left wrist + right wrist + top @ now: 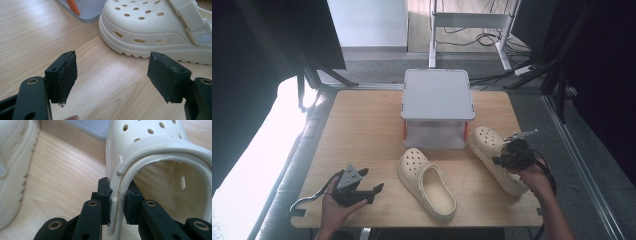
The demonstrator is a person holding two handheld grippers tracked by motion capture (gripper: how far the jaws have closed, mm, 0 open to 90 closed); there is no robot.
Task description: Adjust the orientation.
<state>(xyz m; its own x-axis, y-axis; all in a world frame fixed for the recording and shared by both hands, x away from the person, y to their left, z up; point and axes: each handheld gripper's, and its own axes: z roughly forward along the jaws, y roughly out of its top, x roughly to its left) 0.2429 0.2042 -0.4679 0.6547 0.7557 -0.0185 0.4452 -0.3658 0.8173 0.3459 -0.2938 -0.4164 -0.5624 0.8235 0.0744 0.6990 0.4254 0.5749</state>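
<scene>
Clog (160,147) wall between right tool (117,202) pads, no legible writing

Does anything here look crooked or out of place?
Yes. The two clogs do not lie as a pair: the right clog is clamped at its side wall by the right gripper, while the left clog lies apart, angled differently.

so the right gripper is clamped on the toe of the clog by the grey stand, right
Not the toe. The right gripper is clamped on the side wall of the clog at its opening, one jaw inside and one outside, as the right gripper view shows. The clog does lie beside the grey stand.
</scene>
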